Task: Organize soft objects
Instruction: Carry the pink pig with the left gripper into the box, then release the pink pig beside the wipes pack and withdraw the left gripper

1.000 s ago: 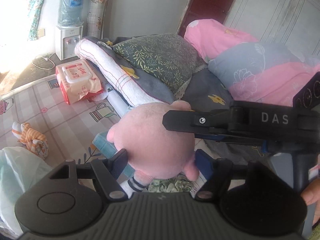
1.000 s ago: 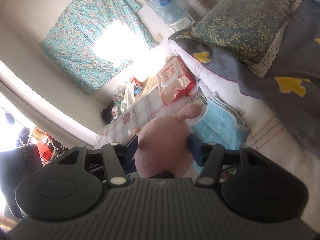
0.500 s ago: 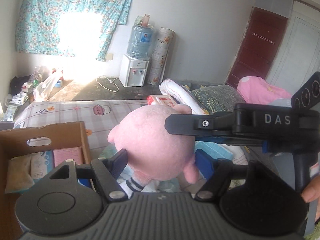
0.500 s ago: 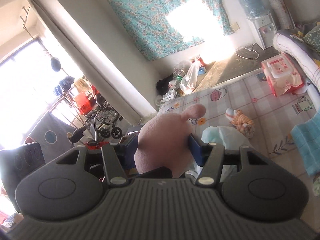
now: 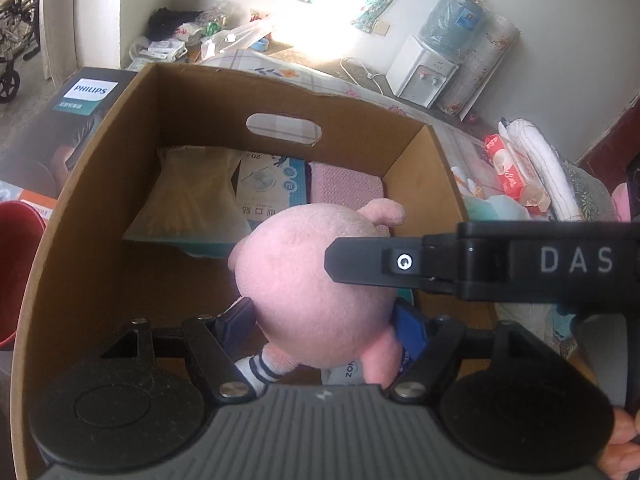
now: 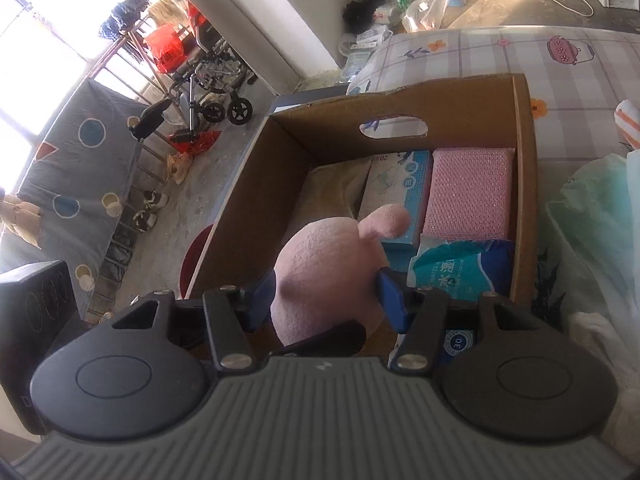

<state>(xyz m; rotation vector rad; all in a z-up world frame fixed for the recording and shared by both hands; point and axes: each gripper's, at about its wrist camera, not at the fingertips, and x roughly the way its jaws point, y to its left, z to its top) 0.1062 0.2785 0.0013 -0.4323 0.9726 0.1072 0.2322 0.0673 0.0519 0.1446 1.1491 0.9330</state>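
Room: a sunlit bedroom; a bed (image 6: 520, 52) with a checked, teapot-printed sheet lies behind the box, and a water dispenser (image 5: 424, 68) stands by the wall at 1 o'clock in my left view.

Task's thing: the pink plush toy (image 5: 316, 280) hangs over the open cardboard box (image 5: 192, 92), at the centre of both views, not touching the floor of the box as far as I can tell.

My fingers: my left gripper (image 5: 320, 332) is clamped on the toy's lower body, blue pads pressed into the plush; my right gripper (image 6: 326, 294) squeezes the same toy from the other side, its black finger crossing my left view at 3 o'clock.

Step in hand: I judge this as lowering the toy into the box. I should bring both hands down together, aim for the bare cardboard at 9 o'clock of the toy, and let go only once it rests there.

Risk: opening one hand early would let the toy swing or tip.

Box contents: a tan packet (image 5: 192, 196) at 11 o'clock, a blue-and-white tissue pack (image 6: 400, 196) beside it, a pink sponge pad (image 6: 470, 192) at 1 o'clock, and a blue wipes bag (image 6: 460, 264) in front of the pad.
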